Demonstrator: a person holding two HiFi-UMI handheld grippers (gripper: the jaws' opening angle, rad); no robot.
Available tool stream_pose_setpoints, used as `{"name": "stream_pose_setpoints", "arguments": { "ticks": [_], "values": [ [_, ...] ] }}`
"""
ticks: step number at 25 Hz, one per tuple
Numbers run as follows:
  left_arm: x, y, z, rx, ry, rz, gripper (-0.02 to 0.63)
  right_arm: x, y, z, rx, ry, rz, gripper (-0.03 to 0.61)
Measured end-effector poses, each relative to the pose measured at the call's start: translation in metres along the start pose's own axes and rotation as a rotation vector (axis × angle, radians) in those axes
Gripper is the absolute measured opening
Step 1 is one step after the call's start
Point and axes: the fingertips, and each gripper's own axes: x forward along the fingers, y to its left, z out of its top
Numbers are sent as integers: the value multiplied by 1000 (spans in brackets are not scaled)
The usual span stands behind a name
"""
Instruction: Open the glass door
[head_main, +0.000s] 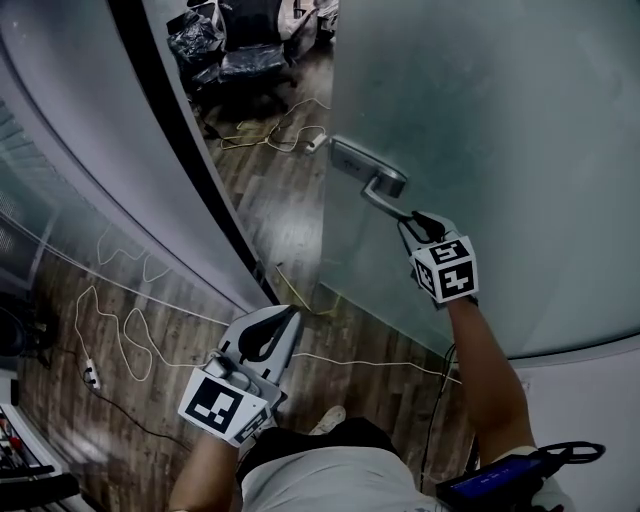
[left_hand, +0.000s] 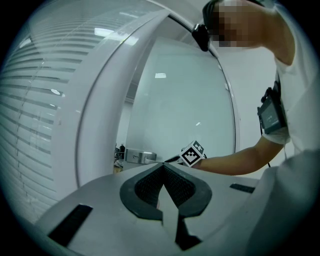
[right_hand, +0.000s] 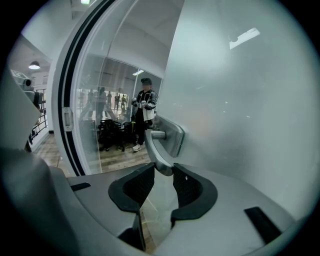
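Glass door (head_main: 520, 150): in the head view its frosted panel fills the upper right and stands ajar from the black door frame (head_main: 190, 150) at 10 o'clock. Through the gap show wooden floor, loose cables (head_main: 130, 330) and black chairs (head_main: 235, 60). The lever handle (head_main: 383, 192) sits near the door's free edge, and its long axis runs from the plate at 10 o'clock down to 4 o'clock. The right gripper (head_main: 412, 222) meets the lever's free end from 5 o'clock, so this is the nearer hand. The left gripper (head_main: 283, 318) hangs low at 7 o'clock, well apart from the door.

In the left gripper view its jaws are pressed together on nothing. The handle (left_hand: 139, 156) lies beyond them at 11 o'clock.

In the right gripper view the jaws stand partly apart, and their tips pinch the lever's end (right_hand: 159, 155). The door's face (right_hand: 240, 100) rises at 2 o'clock, and a person (right_hand: 145, 112) stands beyond the glass at 11 o'clock. Nothing appears to block the swing, though the floor cables may catch a foot.
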Motion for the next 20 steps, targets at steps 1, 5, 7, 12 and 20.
{"name": "stream_pose_setpoints", "arguments": {
  "ticks": [1, 5, 7, 12, 20],
  "values": [
    [0, -2, 0, 1, -1, 3, 0, 2, -5, -1, 1, 0, -9, 121],
    [-4, -4, -2, 0, -6, 16, 0, 9, -22, -2, 11, -4, -57, 123],
    [-5, -2, 1, -3, -8, 23, 0, 13, -31, 1, 15, 2, -70, 123],
    [-9, 0, 1, -2, -7, 36, 0, 19, -48, 0, 1, 29, -130, 123],
    [-13, 5, 2, 3, -10, 14, 0, -9, -41, 12, 25, -43, -171, 123]
  ]
}}
